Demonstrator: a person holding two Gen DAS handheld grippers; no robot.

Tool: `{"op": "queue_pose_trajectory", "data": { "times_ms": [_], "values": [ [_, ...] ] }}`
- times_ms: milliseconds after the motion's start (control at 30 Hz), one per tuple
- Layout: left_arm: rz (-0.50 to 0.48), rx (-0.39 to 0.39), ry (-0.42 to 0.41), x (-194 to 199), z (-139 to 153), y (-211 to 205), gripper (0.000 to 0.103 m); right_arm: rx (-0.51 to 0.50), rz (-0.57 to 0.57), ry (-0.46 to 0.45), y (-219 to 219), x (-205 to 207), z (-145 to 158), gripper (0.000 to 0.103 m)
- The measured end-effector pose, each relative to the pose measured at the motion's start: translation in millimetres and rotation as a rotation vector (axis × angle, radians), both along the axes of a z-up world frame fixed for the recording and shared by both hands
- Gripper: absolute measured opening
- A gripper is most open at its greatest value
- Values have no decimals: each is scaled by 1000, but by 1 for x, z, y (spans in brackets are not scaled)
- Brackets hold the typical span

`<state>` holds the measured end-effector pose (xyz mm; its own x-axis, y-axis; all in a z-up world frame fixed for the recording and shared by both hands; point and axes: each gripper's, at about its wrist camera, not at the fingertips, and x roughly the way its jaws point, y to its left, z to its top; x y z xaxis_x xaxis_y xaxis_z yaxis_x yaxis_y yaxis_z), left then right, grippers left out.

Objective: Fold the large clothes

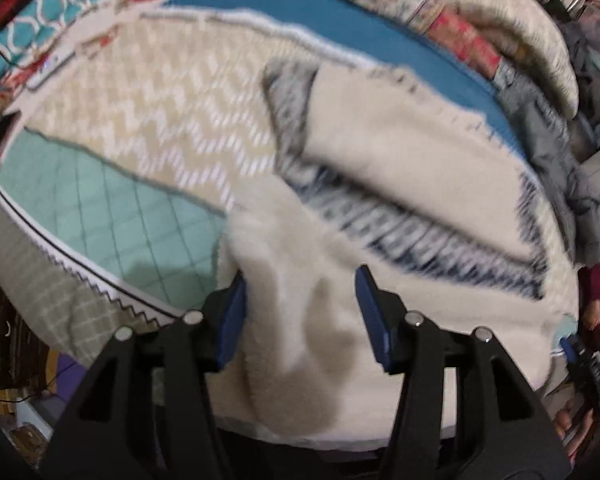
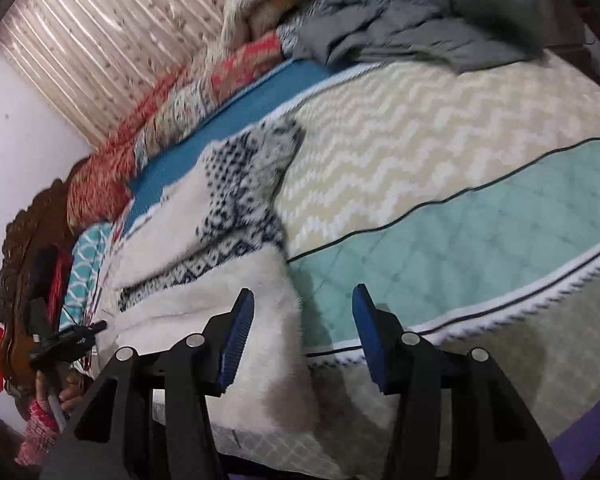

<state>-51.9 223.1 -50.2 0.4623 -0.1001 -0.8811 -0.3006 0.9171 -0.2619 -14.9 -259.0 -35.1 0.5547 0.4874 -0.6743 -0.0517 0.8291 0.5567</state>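
Lying across the near part of the bed (image 2: pixel 480 216), the cream sweater (image 1: pixel 400 152) with its dark patterned band runs lengthwise along the mattress edge, a sleeve folded over its body. From the sweater as landmark, the left tool (image 1: pixel 300 320) sits directly over its near hem, fleecy cloth bulging between the spread blue pads (image 1: pixel 232 320). The frame is blurred, so I cannot be sure the cloth is free of them, though the pads appear not to press it. The right tool (image 2: pixel 302 340) hangs at the sweater's other end, pads likewise apart, with the fabric's edge under the left-hand pad and bare teal quilt (image 2: pixel 460 248) under the other. Both tools are close, but the left lies squarely over fabric, so it looks nearer to a ready grasp.
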Motion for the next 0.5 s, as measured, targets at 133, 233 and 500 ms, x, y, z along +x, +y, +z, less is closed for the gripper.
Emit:
{"op": "queue_pose_trajectory", "data": {
  "times_ms": [133, 233, 500],
  "values": [
    [-48, 48, -10, 17, 14, -29, 50, 27, -31, 1, -20, -8, -13, 48],
    [-77, 50, -13, 24, 14, -48, 50, 29, -60, 28, -31, -16, -28, 48],
    [-89, 26, 20, 27, -15, -64, 50, 55, -77, 54, -38, -14, -39, 48]
  ]
}}
